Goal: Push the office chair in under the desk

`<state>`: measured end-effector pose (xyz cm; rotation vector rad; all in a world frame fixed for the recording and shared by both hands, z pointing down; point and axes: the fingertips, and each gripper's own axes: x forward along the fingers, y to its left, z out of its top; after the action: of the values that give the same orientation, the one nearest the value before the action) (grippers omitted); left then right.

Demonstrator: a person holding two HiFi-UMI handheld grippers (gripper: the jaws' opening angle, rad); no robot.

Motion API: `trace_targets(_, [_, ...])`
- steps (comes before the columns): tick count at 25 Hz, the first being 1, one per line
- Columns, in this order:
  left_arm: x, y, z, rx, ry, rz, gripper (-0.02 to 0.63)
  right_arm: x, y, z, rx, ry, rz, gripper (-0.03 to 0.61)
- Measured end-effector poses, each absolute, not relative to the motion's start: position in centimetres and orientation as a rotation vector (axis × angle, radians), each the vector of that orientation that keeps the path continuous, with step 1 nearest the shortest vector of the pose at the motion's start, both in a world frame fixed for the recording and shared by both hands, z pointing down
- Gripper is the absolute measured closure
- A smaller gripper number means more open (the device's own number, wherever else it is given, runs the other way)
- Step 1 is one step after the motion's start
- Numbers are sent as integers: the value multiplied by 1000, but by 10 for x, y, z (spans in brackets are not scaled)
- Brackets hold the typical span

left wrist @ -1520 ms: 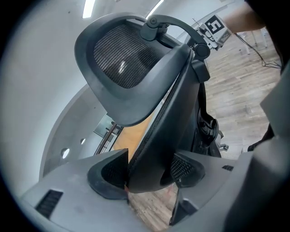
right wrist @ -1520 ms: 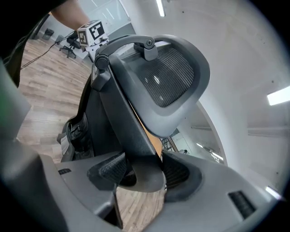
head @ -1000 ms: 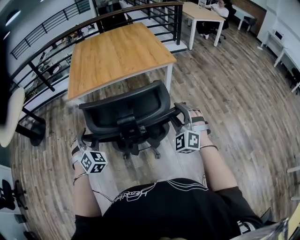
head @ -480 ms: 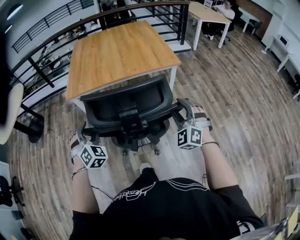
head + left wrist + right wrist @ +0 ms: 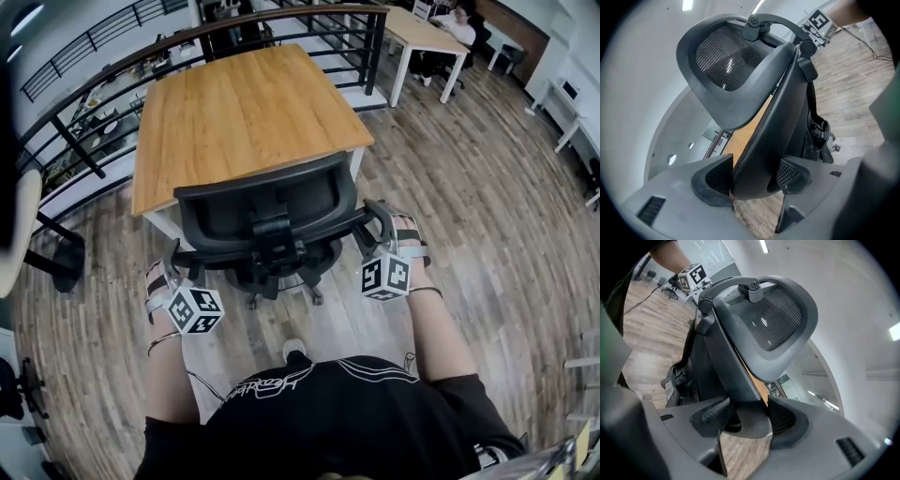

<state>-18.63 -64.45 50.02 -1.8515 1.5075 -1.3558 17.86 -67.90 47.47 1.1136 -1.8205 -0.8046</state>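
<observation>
The counter (image 5: 239, 112) stands ahead on the wood floor (image 5: 469, 206). The chair (image 5: 267, 211) has rolled closer to it over the last second. In the head view the top of its back now covers the counter's near edge, where a second ago it sat just short of it. The seat looks to be starting in underneath, so the push seems well along but probably not finished. The left gripper (image 5: 167, 274) has its jaws pinching the left rim of the chair's back. The right gripper (image 5: 382, 223) has its jaws pinching the right rim. Both have travelled forward with the chair.
</observation>
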Motion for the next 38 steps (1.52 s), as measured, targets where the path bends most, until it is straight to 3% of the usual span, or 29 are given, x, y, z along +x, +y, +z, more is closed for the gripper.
trace_targets(17, [-224, -791, 501, -1865, 1444, -1303, 359, 142, -810, 478, 1158, -1763, -755, 316])
trace_targets(25, [-231, -906, 493, -1874, 1450, -1322, 359, 136, -923, 469, 1156, -1778, -759, 316])
trace_targets(38, [-235, -909, 502, -1836, 1521, -1332, 359, 131, -943, 478, 1119, -1820, -803, 316])
